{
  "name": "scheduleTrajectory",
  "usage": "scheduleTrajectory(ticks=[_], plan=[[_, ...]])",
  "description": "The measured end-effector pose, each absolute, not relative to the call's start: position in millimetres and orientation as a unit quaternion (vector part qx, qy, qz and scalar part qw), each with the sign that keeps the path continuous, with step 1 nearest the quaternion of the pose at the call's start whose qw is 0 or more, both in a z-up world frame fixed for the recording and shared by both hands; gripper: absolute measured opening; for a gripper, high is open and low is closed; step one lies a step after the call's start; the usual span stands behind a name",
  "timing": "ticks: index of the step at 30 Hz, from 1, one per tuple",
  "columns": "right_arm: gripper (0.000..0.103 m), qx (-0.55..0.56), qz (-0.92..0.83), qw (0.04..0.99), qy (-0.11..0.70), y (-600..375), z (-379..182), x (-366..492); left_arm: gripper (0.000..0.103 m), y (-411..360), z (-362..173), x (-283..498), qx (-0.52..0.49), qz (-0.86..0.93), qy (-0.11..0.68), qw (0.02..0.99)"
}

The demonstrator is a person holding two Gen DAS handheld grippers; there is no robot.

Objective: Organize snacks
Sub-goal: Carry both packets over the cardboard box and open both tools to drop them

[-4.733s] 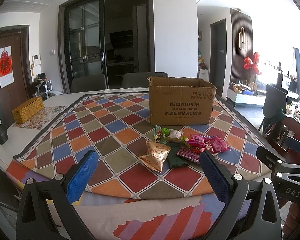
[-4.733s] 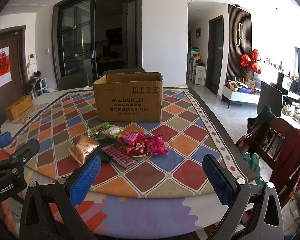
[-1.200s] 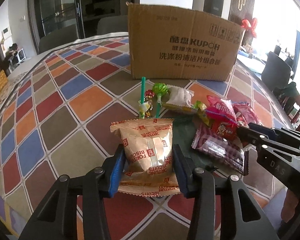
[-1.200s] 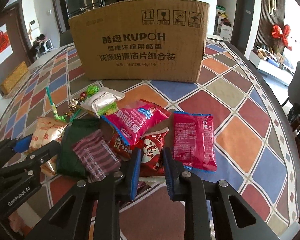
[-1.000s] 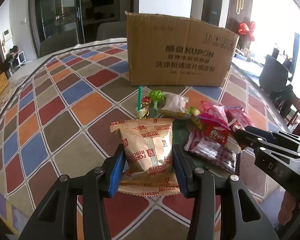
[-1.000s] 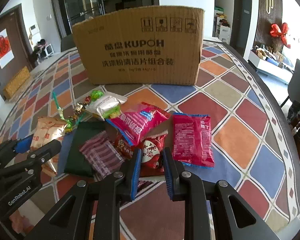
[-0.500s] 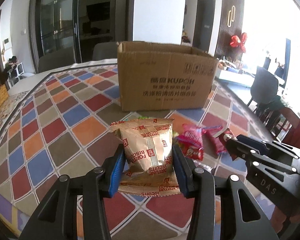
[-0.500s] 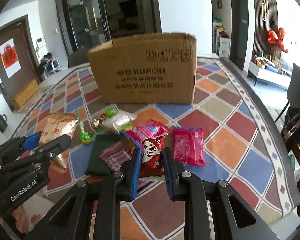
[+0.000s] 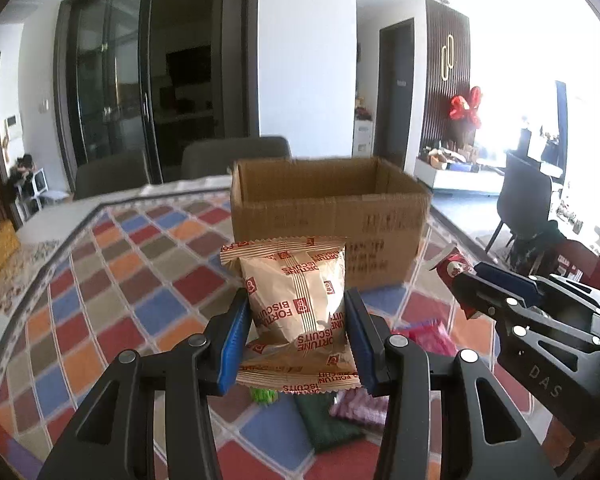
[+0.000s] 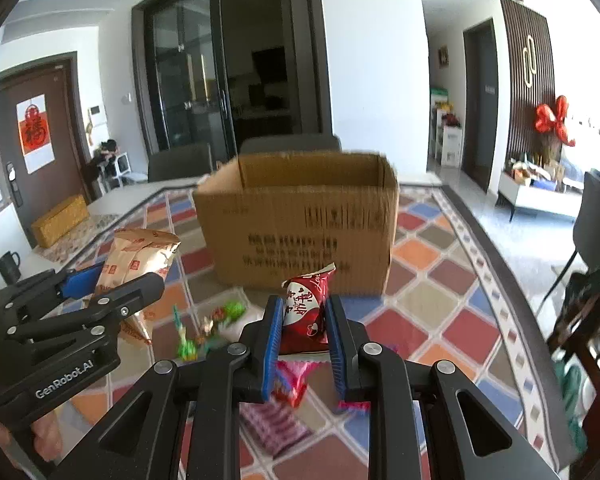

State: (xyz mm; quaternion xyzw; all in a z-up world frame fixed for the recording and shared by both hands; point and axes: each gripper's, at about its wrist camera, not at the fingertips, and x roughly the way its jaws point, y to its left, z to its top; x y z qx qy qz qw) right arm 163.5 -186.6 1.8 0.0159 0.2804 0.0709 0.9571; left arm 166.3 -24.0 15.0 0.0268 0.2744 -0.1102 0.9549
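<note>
Our left gripper [image 9: 296,338] clamps the tan foil biscuit packet [image 9: 296,300] above the desk [image 9: 112,280] (chequered cloth); beyond stands the open brown cardboard box [image 9: 328,216]. At right, our right gripper [image 10: 302,330] pinches the small red snack packet [image 10: 306,308], also aloft.

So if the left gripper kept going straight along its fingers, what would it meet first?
Most likely the near wall of the cardboard box, straight beyond the biscuit packet clamped in the left gripper. Nothing else shows between them, though depth is hard to judge.
</note>
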Motion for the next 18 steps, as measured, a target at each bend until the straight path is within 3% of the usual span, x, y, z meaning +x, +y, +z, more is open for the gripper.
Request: scheduleTrajectory(ticks=[18], plan=[[0.023, 0.020, 0.076, 0.970, 0.232, -195.7, 57.1, 258.7, 0.046, -28.8, 78.1, 264.3, 0.061, -0.118, 0.227, 0.965]])
